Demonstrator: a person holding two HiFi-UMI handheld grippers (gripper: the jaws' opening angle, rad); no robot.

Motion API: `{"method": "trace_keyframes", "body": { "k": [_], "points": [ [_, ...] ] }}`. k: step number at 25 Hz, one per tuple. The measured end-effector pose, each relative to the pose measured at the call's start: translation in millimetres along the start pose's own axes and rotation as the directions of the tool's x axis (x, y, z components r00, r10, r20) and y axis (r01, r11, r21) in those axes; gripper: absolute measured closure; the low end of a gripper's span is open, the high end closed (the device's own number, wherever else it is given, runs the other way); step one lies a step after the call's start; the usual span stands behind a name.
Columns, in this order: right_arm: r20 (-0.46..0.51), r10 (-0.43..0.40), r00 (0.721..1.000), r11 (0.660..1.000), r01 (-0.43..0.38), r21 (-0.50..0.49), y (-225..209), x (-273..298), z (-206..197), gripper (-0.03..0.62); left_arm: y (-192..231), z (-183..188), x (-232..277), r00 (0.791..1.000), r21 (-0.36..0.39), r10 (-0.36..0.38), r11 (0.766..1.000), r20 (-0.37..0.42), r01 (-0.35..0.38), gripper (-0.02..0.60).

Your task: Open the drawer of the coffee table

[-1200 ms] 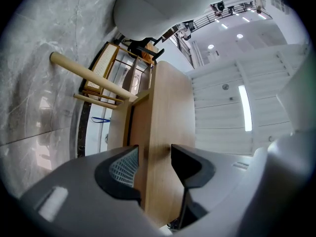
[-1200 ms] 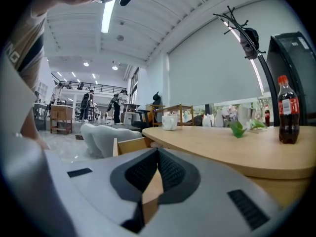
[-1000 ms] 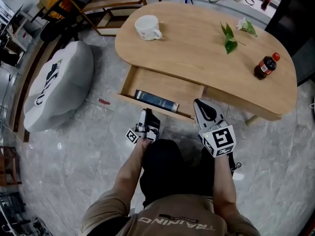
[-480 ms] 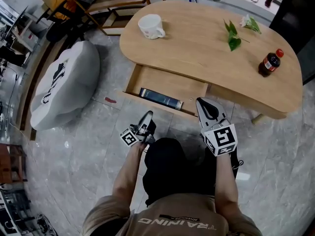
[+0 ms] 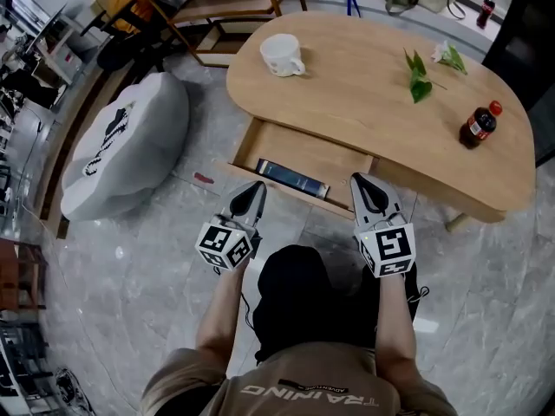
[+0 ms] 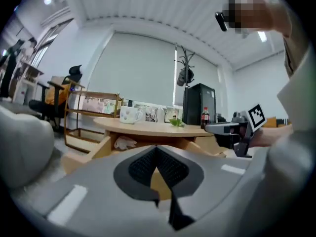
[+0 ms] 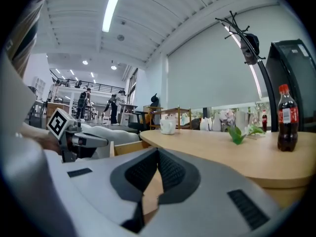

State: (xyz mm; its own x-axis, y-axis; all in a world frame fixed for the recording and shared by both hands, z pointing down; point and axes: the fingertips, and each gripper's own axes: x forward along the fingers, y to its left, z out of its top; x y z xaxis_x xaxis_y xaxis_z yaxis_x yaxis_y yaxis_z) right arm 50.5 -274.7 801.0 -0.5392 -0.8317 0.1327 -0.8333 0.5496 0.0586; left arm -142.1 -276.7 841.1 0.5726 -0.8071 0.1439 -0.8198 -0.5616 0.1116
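The light wooden coffee table [image 5: 373,94] has its drawer [image 5: 299,150] pulled out toward me, with a dark book [image 5: 292,178] lying along its front edge. My left gripper [image 5: 256,189] hovers just in front of the drawer's left part, jaws shut and empty. My right gripper [image 5: 363,184] hangs level at the drawer's right corner, also shut and empty. In the left gripper view the shut pads [image 6: 157,157] point at the table [image 6: 148,128]. The right gripper view shows shut pads [image 7: 158,158] below the tabletop [image 7: 222,147], and the left gripper [image 7: 81,139] beside it.
On the tabletop stand a white cup [image 5: 283,55], green leaves [image 5: 420,76] and a cola bottle [image 5: 479,123]. A grey beanbag [image 5: 121,154] lies on the floor at the left. A wooden rack [image 5: 217,3] stands behind the table. My knees [image 5: 295,293] are below the grippers.
My left gripper has risen from low by the drawer front and rolled from its side to upright, its marker cube now facing up. The right gripper has kept still.
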Motion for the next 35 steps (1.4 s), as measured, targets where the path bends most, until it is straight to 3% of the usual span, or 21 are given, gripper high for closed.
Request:
{"method": "trace_keyframes", "body": {
  "k": [4,10,13,19,22,31,35],
  "points": [
    [0.024,0.019,1.000,1.000,-0.019,0.022,2,0,6,0.589,-27,33,18,0.999,0.193,0.008,0.981,-0.052,0.002,0.575],
    [0.055,-0.004,0.998,1.000,0.004,0.002,-5,-2,24,0.589,-48,95,37,0.997,0.292,0.065,0.954,0.041,-0.074,0.575],
    [0.076,-0.013,0.997,0.999,0.015,-0.028,-8,-5,39,0.589,-53,108,44,0.996,0.256,0.057,0.964,0.063,-0.071,0.575],
    [0.108,-0.128,0.986,0.992,0.126,0.017,-41,-12,49,0.589,-54,88,58,0.997,0.220,0.068,0.973,0.024,-0.072,0.575],
    [0.095,-0.122,0.988,0.992,0.120,0.023,-44,-15,43,0.589,-52,74,60,0.996,0.255,0.092,0.963,-0.013,-0.086,0.575],
    [0.088,-0.147,0.985,0.988,0.143,0.051,-51,-11,13,0.589,-47,61,68,0.998,0.210,0.066,0.975,0.013,-0.067,0.575],
    [0.029,-0.150,0.988,0.987,0.148,0.057,-52,-4,-3,0.589,-43,60,65,0.997,0.207,0.072,0.976,0.006,-0.072,0.575]
  ]
}}
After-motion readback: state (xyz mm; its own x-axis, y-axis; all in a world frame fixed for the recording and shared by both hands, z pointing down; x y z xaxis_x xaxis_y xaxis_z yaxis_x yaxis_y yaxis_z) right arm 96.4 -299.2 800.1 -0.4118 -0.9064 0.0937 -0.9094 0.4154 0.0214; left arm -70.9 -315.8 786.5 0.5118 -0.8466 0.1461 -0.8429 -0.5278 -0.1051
